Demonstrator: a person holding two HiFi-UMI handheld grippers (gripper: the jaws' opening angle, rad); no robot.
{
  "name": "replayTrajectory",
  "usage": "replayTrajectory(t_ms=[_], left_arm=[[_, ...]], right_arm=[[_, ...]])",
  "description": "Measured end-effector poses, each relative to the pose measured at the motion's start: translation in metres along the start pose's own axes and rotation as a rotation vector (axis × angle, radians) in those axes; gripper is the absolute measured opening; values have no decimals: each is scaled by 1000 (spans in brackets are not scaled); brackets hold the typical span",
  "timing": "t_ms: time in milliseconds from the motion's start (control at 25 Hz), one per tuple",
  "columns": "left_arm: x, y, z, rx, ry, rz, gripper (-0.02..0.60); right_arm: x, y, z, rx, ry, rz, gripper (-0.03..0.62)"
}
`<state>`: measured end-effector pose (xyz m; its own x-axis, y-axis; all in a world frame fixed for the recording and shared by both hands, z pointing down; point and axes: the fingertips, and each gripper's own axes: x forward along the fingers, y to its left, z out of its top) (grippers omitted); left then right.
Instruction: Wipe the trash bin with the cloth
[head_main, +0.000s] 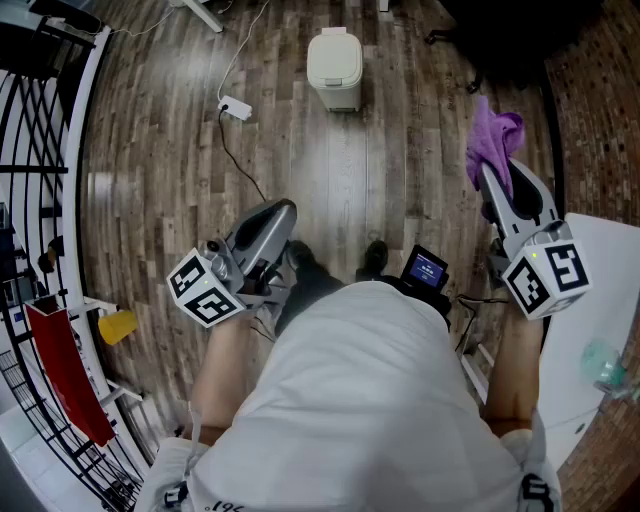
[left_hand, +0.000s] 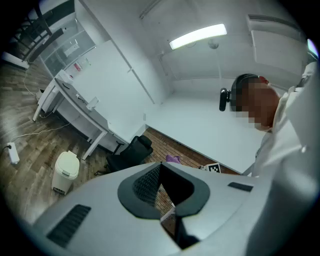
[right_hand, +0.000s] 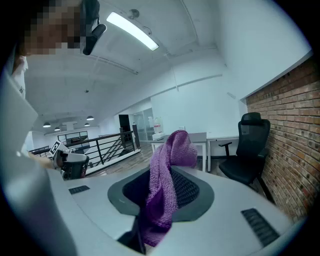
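The right gripper is squeezing the purple cloth at the upper right. The left gripper is pinching together on nothing. The cream trash bin is standing far off at the top.

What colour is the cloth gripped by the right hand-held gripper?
Purple. The cloth shows best in the right gripper view, close up between the jaws.

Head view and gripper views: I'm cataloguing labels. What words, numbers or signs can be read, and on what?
No text can be read anywhere.
Small screen at the waist: blue display, too small.
Shirt hem print: cut off, unreadable.
Notices on the glass wall: too small.
Marker cubes: square patterns, no words.
Trash bin: no label visible.
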<state>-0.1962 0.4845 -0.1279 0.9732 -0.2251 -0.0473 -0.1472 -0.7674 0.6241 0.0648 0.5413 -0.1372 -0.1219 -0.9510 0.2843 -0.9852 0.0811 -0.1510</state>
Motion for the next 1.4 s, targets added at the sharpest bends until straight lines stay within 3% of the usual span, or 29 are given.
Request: replayTrajectory(t_ms=[120,360,560,640,840,1120,1400], left_arm=[[2,2,1,16,17,1,3],[2,13,1,118,45,77,3],[3,14,1,119,20,95,3],[5,14,0,113,16,98,4],[12,18,-1,92,31,116,3],[17,63,1,90,115,156,4],[28,125,21,50,144,112,3]], right_arm=[[-4,-3,-5,0,16,-20,106],[-4,-7,-11,5,34,-30,104],[-1,1,-5,27,38,78,104],[1,4,-2,-10,45,105,104],[14,-12,-7,-85,73,34,104],[62,-20,-31,0,129,-10,104],[111,-20,-42,122,163,-100,106]])
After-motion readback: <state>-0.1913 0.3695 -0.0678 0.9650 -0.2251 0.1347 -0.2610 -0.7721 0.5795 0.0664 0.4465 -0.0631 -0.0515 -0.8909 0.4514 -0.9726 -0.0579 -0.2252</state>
